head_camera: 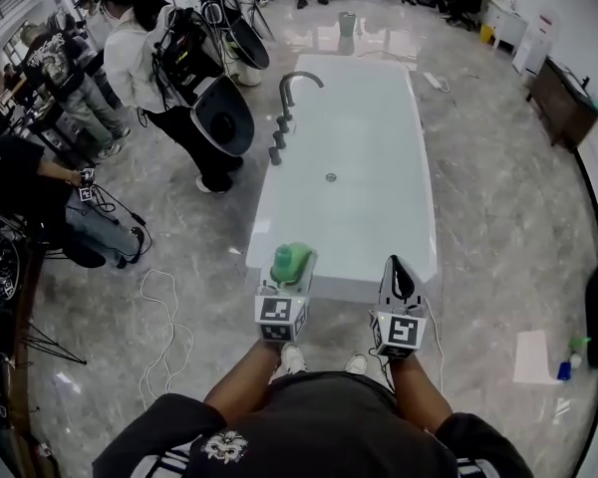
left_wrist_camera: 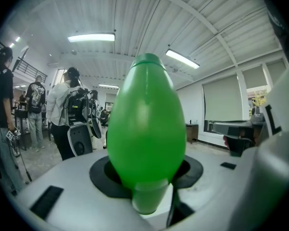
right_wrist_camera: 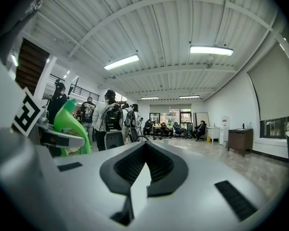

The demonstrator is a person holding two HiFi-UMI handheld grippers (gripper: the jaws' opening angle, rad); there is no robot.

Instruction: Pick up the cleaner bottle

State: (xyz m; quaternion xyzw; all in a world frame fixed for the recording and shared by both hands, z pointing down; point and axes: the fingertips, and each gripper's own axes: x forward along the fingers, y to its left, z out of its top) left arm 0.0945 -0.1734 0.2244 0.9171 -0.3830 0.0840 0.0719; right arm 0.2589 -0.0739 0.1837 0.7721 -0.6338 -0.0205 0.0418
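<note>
Jaws of the left gripper (head_camera: pixel 291 265) clamped the bottle (left_wrist_camera: pixel 147 124) (green, held aloft). The right gripper (head_camera: pixel 398 264) was closed, empty. Pickup looked done.

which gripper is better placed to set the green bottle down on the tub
Left. The left gripper has its jaws clamped on the green cleaner bottle, at the near end of the bathtub. The right gripper is alongside, jaws shut on nothing.
</note>
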